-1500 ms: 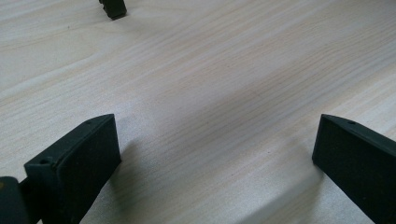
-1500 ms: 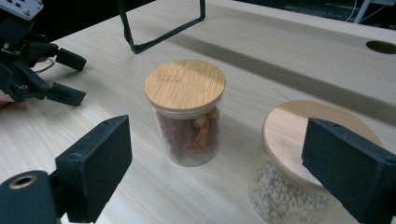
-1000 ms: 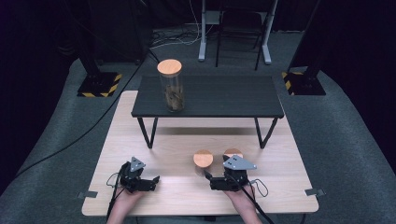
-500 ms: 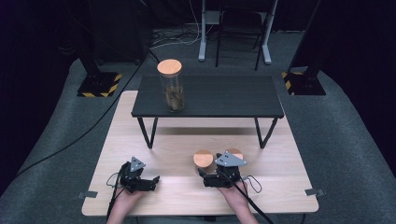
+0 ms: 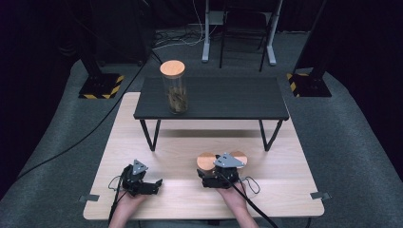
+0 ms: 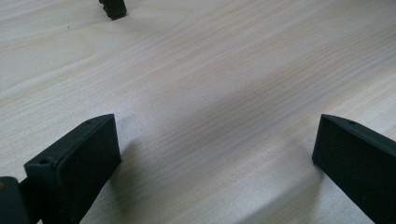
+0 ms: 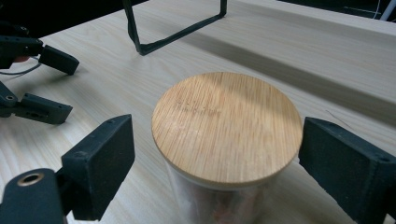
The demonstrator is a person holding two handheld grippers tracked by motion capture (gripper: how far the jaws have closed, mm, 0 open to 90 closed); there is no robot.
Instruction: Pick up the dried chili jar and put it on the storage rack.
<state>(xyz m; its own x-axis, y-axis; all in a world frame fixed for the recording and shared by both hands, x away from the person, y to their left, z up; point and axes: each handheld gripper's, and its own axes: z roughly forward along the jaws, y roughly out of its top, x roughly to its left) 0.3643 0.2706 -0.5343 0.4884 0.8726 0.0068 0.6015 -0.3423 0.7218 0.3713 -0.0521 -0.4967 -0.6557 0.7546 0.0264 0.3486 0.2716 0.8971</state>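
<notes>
Right tongs [image 7: 215, 158]: jaws apart, one on either side of a small jar, a gap showing between each pad and the lid's edge; they have just been closing a little, with the jar between them and not yet pinched. In the high view they sit [image 5: 216, 172] at the near right of the bench.
Left tongs [image 6: 215, 158]: jaws wide apart over bare wood, nothing between them; in the high view [image 5: 154, 183] at the near left, well apart from the right pair.
Small jar [image 7: 219, 200]: clear wall, low and round, something reddish-orange dimly seen inside — too blurred to name. It stands upright on the bench, at the near right.
Jar lid [image 7: 226, 128]: flat round bamboo disc, light tan with fine straight grain, seated level on the jar and overhanging the wall slightly; in the high view [image 5: 205, 160] an orange-brown circle just beyond the tongs.
Second lidded jar [image 5: 240, 156]: same round wooden top, just beside the first, partly hidden by the grey plate of the right tongs.
Tall jar [image 5: 175, 92]: clear cylinder with a wooden lid, brownish pieces in its lower part, upright on the dark raised shelf [image 5: 228, 97] at the far side.
Bench [image 5: 180, 142]: pale wood, lengthwise grain.
</notes>
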